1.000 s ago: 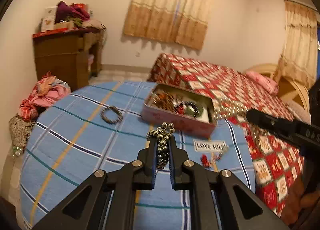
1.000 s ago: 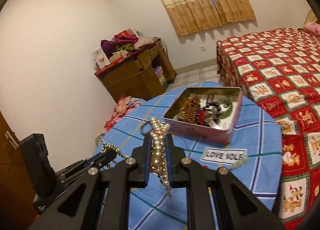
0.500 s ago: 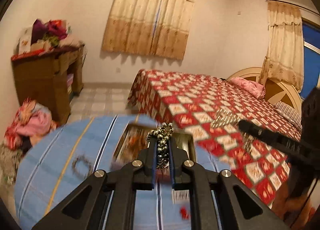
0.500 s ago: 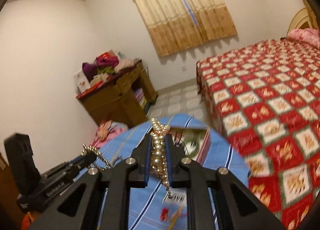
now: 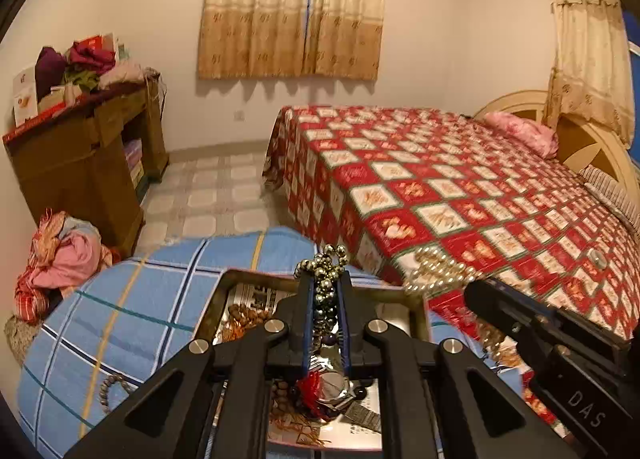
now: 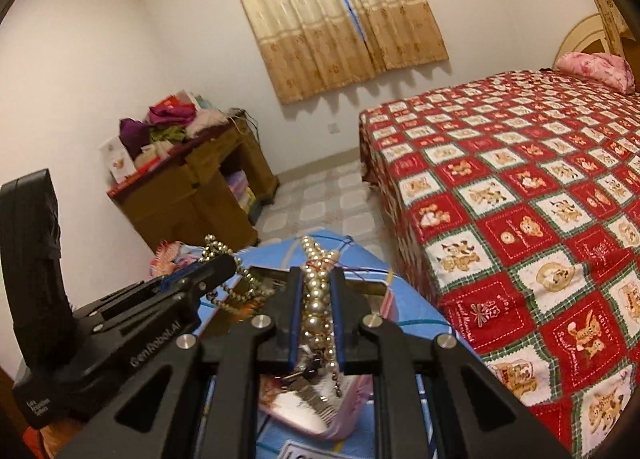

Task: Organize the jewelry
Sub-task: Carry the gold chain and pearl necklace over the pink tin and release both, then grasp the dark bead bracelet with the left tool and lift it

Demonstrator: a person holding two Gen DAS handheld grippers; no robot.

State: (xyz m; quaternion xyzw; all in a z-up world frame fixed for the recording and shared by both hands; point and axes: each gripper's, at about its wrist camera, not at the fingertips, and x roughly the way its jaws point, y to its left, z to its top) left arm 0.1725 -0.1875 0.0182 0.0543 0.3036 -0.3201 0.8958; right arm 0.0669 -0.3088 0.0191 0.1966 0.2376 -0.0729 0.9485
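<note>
Hidden from you: the near half of the tin (image 5: 416, 305) sits behind your left gripper's black frame, and in the right wrist view only a pink corner of it shows.
Hard to make out: the tin's contents blur together; you can pick out brown beads, a red tassel and a wristwatch (image 5: 334, 389), little more.
Cut off: a beaded bracelet (image 5: 106, 391) on the blue plaid tabletop (image 5: 120, 323) is half covered by the gripper arm at the left.
Left gripper (image 5: 325, 291): your jaws stand narrow, clamped on a strand of dark metallic beads (image 5: 325, 271) that bunches above the fingertips and trails down between the pads.
Its place: it hangs over the open tin, above the far rim.
Right gripper (image 6: 316, 291): your jaws are likewise narrow, pinched on a pearl necklace (image 6: 316, 279) whose loop pokes out past the tips while the tail dangles below.
Its place: it is over the tin's right side, just beside your left gripper.
Blurred: in the left wrist view the pearls show only as a pale smear against the red patterned bed (image 5: 480, 199).
</note>
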